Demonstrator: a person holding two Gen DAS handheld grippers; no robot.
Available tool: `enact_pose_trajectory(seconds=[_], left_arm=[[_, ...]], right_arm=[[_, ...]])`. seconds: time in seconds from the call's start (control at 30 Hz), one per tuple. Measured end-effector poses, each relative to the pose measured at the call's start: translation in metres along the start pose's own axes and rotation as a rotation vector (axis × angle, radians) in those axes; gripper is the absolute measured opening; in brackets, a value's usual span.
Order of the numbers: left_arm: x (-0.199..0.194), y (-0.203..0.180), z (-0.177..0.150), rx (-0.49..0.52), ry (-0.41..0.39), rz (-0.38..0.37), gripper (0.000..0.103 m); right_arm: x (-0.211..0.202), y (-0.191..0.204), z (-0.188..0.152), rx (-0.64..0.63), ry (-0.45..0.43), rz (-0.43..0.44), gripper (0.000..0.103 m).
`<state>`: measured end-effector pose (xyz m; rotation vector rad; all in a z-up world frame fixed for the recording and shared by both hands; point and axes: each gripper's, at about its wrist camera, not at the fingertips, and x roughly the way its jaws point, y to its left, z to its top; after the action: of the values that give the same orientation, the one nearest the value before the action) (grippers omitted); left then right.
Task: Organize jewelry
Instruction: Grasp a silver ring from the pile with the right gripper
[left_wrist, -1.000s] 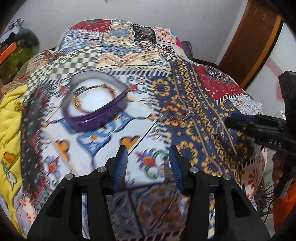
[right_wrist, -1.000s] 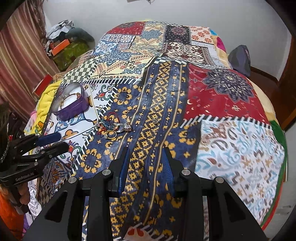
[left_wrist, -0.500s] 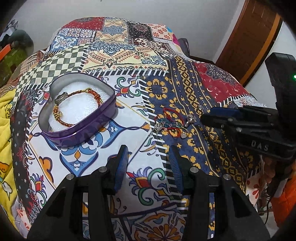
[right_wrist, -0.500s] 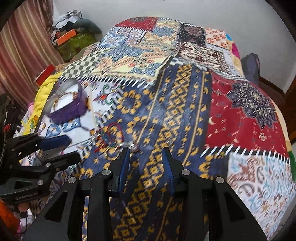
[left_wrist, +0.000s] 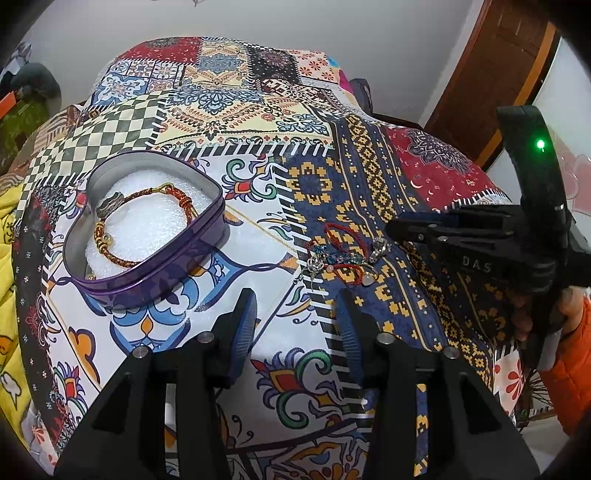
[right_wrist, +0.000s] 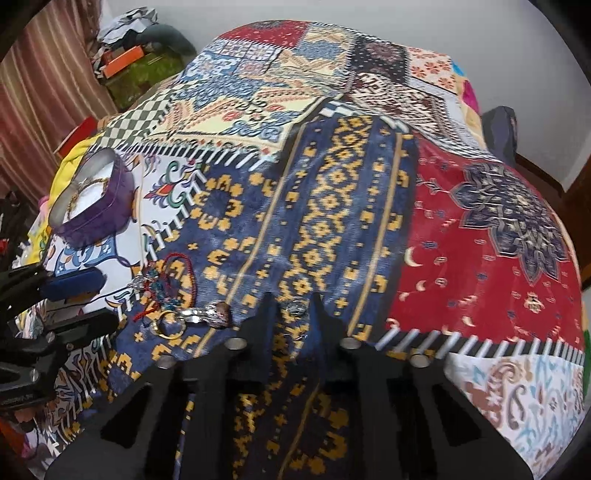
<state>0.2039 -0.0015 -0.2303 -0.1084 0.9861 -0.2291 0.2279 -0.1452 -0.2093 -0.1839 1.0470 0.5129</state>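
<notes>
A purple heart-shaped tin lies open on the patchwork bedspread. Inside it, a braided red-and-gold bracelet rests on white foam. To its right is a tangled pile of jewelry: red cord, blue beads, silver pieces and a gold ring. My left gripper hovers open and empty just short of the tin and the pile. My right gripper is down at the pile's right edge. Its jaws stand narrowly apart around a small silver ring; I see no contact.
A person's hand in an orange sleeve holds the right gripper. A yellow cloth hangs at the bed's left edge. Boxes and clutter stand beyond the far left corner, beside a striped curtain. A wooden door is at the right.
Both grippers have moved forward and lower over the bed. The right gripper has come down beside the jewelry pile and its jaws have narrowed. The left gripper has stayed open.
</notes>
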Motion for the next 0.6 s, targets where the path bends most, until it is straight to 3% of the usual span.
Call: enact_pose_trajectory(seconds=[0.33,0.4,0.6], left_arm=[[0.012,-0.001,0.014,-0.006,0.025,-0.022,0.032],[0.015,-0.003,0.017,0.008,0.025,-0.006,0.022],[0.022,-0.007,0.021,0.027,0.027,-0.013,0.008]], right_arm=[[-0.003,0.000,-0.004,0.003,-0.019,0.010,0.012],[-0.002,0.000,-0.003,0.005,-0.021,0.016,0.012],[-0.007,0.000,-0.004,0.007,-0.038,0.018,0.012]])
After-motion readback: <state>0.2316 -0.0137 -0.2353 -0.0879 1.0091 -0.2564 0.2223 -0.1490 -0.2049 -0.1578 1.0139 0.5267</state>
